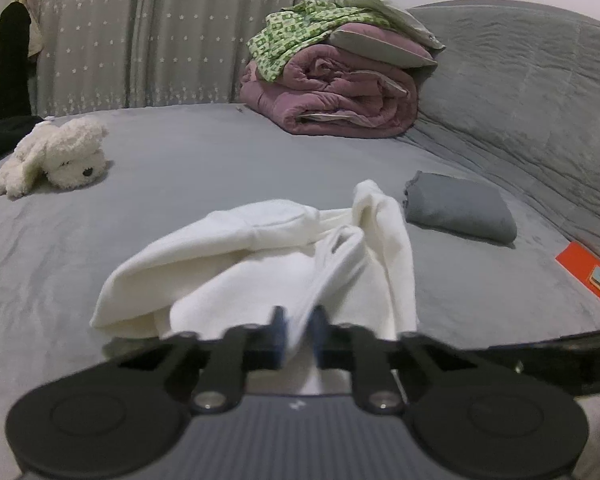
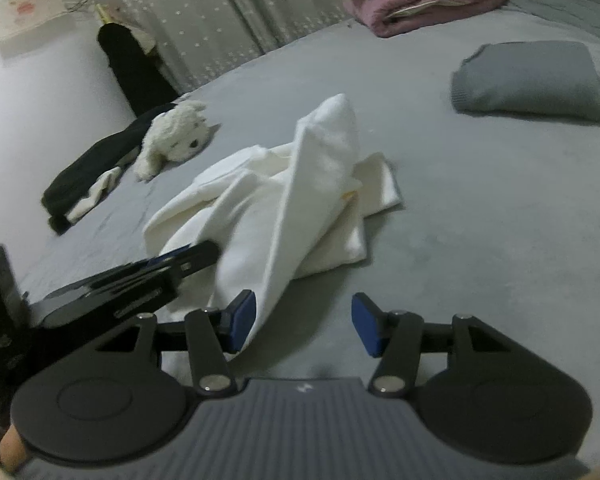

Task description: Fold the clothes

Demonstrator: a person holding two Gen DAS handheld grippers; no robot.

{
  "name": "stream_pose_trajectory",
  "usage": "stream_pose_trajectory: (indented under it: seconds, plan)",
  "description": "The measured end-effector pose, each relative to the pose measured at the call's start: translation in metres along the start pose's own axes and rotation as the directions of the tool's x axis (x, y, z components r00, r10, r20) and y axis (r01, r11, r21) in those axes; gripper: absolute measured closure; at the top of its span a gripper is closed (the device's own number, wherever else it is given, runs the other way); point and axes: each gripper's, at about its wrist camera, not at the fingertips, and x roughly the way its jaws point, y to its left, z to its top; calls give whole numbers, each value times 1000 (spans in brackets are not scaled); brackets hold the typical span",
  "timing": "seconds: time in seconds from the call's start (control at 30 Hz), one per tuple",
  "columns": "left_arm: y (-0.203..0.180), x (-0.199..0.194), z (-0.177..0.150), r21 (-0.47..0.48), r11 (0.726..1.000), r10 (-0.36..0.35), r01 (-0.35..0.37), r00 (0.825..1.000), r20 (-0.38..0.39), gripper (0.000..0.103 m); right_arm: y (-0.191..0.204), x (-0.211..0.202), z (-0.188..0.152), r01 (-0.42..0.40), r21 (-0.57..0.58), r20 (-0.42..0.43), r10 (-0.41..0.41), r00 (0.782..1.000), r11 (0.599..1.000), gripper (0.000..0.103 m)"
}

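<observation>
A crumpled white garment [image 1: 260, 264] lies in a heap on the grey bed [image 1: 180, 168]. My left gripper [image 1: 298, 332] is shut on a near fold of that white garment, the cloth pinched between its blue pads. In the right wrist view the same garment [image 2: 292, 196] rises to a peak, and my left gripper [image 2: 204, 252] reaches into it from the left. My right gripper [image 2: 304, 324] stands open just in front of the garment. Its left pad [image 2: 244, 316] brushes the hanging edge of the cloth; nothing is clamped.
A folded grey garment [image 1: 460, 212] lies to the right. A white plush dog [image 1: 56, 156] and a dark garment [image 2: 88, 176] lie to the left. A rolled mauve quilt [image 1: 332, 92] with green cloth on top sits at the back. An orange-edged item [image 1: 592, 280] lies at the right.
</observation>
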Motion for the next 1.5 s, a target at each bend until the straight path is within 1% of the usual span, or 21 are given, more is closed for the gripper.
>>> stream_pose_trajectory:
  seconds: [0.13,0.23,0.3,0.4,0.5,0.63,0.87,0.97,1.07,1.17,1.3,1.37,1.4,1.5]
  plan:
    - [0,-17,5,-19,1000,18,-17,998,61,98,-6,1,5,17,34,14,-18,1000,999,46]
    - [7,-33,8,-50,997,56,-50,992,110,99,-7,4,11,24,61,30,-26,999,998,46]
    - [16,-42,11,-86,993,89,-78,986,138,99,-8,5,14,29,80,40,-32,999,996,46]
    - [33,-50,16,-159,980,149,-123,975,164,99,-6,11,19,31,101,52,-36,998,994,46]
    - [50,-57,19,-219,962,200,-162,966,165,99,-2,18,23,28,124,56,-35,998,992,46]
    - [67,-61,21,-275,937,264,-217,953,148,99,2,29,27,36,157,55,-45,997,987,46]
    - [89,-69,22,-308,903,354,-300,925,136,99,1,40,31,53,208,50,-64,997,977,46]
    - [103,-75,22,-348,880,385,-323,914,125,99,1,44,33,64,212,52,-77,996,975,46]
    - [115,-76,21,-380,853,424,-359,900,102,99,1,50,34,79,212,52,-92,994,974,46]
    - [124,-75,20,-389,828,464,-403,883,71,99,2,58,33,99,196,38,-109,993,976,46]
    - [135,-65,15,-385,800,499,-460,867,0,99,5,69,29,98,165,11,-101,995,981,46]
    - [142,-58,12,-386,790,501,-476,865,-42,99,7,74,27,94,149,-1,-95,995,984,46]
    - [145,-55,11,-388,788,495,-477,867,-61,99,8,76,27,88,144,-5,-88,996,986,46]
    - [150,-48,7,-399,793,461,-461,881,-104,98,12,81,25,68,129,-13,-67,998,989,46]
